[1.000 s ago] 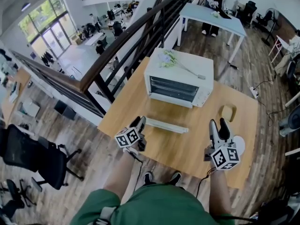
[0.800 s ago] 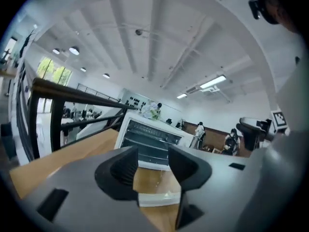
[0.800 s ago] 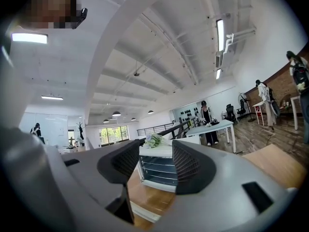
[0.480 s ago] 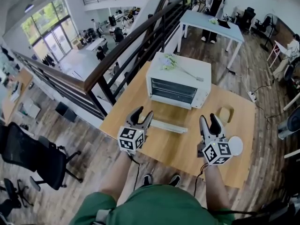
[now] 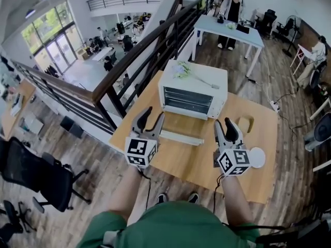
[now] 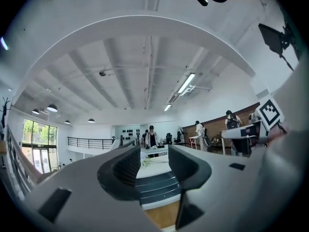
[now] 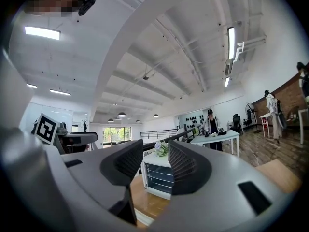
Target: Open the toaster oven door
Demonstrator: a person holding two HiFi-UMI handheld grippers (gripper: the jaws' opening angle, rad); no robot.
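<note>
A white toaster oven (image 5: pixel 192 89) stands at the far side of the wooden table (image 5: pixel 196 164); its front shows the racks inside. A white bar (image 5: pixel 178 137) lies flat on the table in front of it, parallel to the front; it looks like the edge of the folded-down door. My left gripper (image 5: pixel 154 113) is raised over the table's left front, pointing at the oven (image 6: pixel 157 182). It is open and its jaws have just been opening. My right gripper (image 5: pixel 224 123) hovers to the right, open, its jaws just closing a little. Both hold nothing. The right gripper view shows the oven (image 7: pixel 161 178) between the jaws.
A sprig of flowers (image 5: pixel 183 68) lies on the oven's top. A small tan object (image 5: pixel 244 123) and a white round plate (image 5: pixel 257 157) sit on the table's right side. A dark railing (image 5: pixel 139 50) runs along the left. A person stands at a blue table (image 5: pixel 227 22) behind.
My left gripper has risen from near the table's front edge and rolled, with its jaws wider apart. The right gripper has lifted and moved slightly toward the oven, with its jaws a little narrower.
</note>
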